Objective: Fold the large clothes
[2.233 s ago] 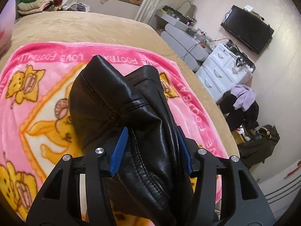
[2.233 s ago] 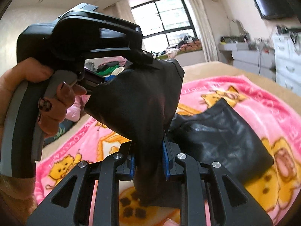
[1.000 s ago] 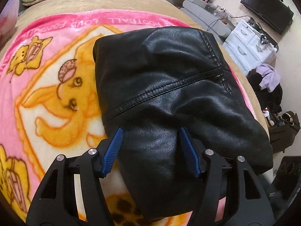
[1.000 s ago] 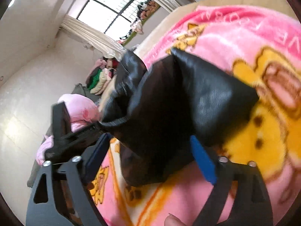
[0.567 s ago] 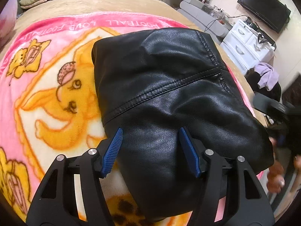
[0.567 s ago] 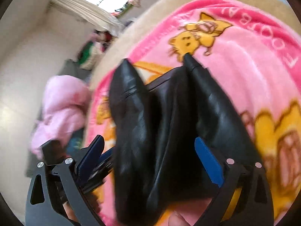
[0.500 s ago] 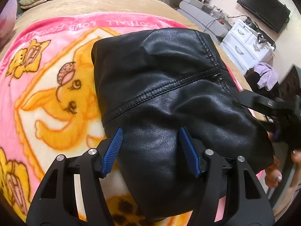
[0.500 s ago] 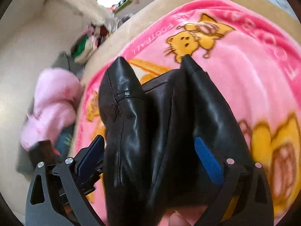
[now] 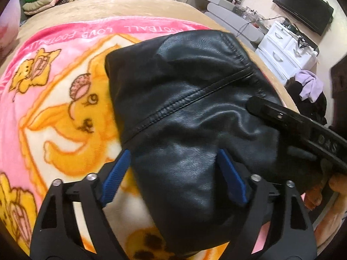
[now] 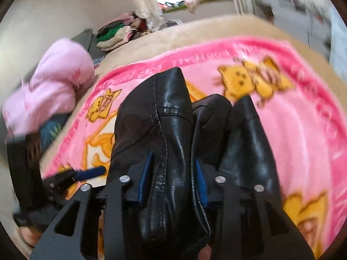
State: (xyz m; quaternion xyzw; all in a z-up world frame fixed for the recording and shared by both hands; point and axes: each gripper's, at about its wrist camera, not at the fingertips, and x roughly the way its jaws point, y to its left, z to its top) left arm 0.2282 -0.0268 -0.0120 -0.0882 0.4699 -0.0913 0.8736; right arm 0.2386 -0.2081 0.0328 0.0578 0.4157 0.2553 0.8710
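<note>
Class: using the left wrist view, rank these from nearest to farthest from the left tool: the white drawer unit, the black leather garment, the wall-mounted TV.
1. Black leather garment: lying between the opening pads of the left tool.
2. White drawer unit: beyond the bed, upper right.
3. Wall-mounted TV: above and behind the drawers.

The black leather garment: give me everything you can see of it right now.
The black leather garment looks like glossy, creased leather with a raised stitched seam running diagonally across its top. It lies bundled on the pink cartoon blanket. The left gripper straddles its near end, jaws opening, pads off it. The right gripper is closing on an upright fold of it, pads against the leather.
</note>
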